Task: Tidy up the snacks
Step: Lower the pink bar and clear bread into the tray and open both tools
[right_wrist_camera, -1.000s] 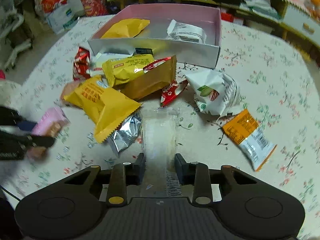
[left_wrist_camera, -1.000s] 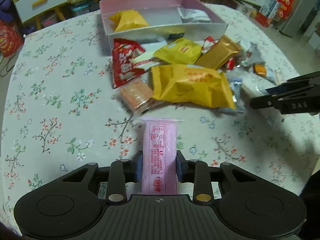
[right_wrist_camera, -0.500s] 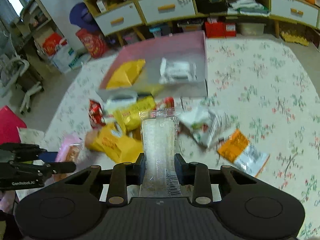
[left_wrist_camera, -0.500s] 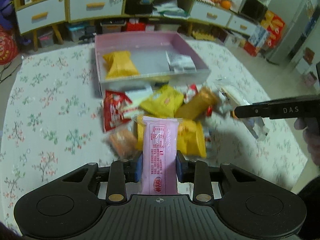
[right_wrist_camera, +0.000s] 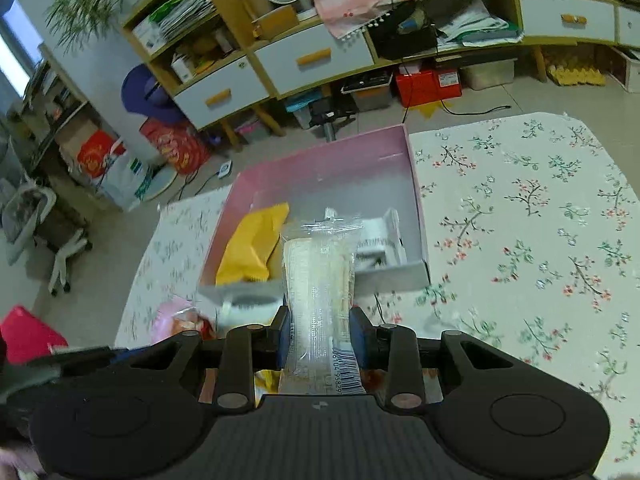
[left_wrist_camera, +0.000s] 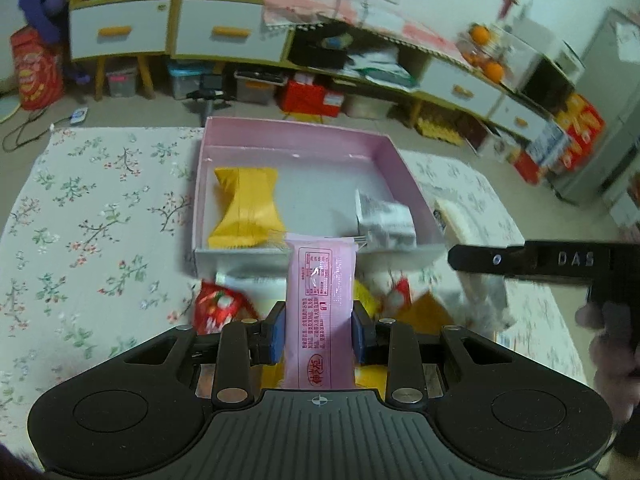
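My left gripper is shut on a pink snack packet, held in the air just short of the pink box. My right gripper is shut on a clear-wrapped wafer packet, also lifted near the pink box. Inside the box lie a yellow packet and a white-grey packet. Loose snacks, a red packet among them, lie blurred on the floral tablecloth below the box's near wall. The right gripper's fingers show at the right of the left wrist view.
Low white-and-wood cabinets with drawers and cluttered shelves stand beyond the table. Red boxes and plastic bins sit on the floor under them. The table's right half shows only tablecloth. A person's hand holds the right gripper.
Both grippers rose from the table and moved toward the pink box, each carrying its packet. The snack pile slid down in both views and the box now fills the middle.
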The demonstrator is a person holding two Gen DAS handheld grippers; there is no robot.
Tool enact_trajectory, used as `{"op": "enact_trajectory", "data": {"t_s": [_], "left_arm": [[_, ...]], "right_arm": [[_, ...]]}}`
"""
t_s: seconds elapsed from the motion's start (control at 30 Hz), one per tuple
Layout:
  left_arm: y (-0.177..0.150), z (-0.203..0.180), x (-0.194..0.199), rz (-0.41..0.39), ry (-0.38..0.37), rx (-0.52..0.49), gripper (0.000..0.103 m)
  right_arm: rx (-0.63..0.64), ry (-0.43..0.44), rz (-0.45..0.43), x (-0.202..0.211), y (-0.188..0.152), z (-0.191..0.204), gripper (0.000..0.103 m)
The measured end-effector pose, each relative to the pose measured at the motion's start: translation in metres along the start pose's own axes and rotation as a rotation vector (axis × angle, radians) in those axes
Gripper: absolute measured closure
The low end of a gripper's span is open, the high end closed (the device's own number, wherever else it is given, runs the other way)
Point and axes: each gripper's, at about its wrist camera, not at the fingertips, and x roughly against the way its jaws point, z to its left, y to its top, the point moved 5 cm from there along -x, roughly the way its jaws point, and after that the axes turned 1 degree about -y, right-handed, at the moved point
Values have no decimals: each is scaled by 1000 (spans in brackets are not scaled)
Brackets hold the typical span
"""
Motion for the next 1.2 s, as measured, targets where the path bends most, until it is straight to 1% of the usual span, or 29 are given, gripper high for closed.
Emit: {"op": "enact_trajectory", "data": {"t_s": [0.17, 0.23, 0.3, 0.47, 0.63, 0.77, 0.9, 1.07, 1.17, 1.2], "left_arm": [[21, -9, -21, -35, 3, 54, 74], [28, -13, -32, -25, 6, 53, 74], [37, -16, -44, -24, 26, 39, 74], [55, -8, -72, -28, 33, 105, 74], [60, 5, -92, -55, 45, 135, 74], [67, 2, -103, -84, 38, 103, 74], [67, 0, -117, -78, 51, 98, 74], [66, 0, -125, -85, 52, 90, 73], [66, -2, -122, -103, 55, 83, 70], [67, -3, -121, -107, 50, 81, 67]], "right_arm": [[-30, 8, -43, -13, 14, 2, 103], [-64, 21, -56, -17, 22, -1, 103], [-77, 28, -56, -22, 31, -3, 103], [3, -35, -89, -34, 53, -5, 103], [64, -93, -110, -53, 64, -20, 103], [84, -105, -107, -68, 66, -32, 103], [82, -69, -124, -75, 71, -36, 103], [83, -73, -107, -81, 72, -39, 103], [74, -66, -104, -80, 72, -39, 101], [70, -66, -102, -80, 72, -39, 100]]}}
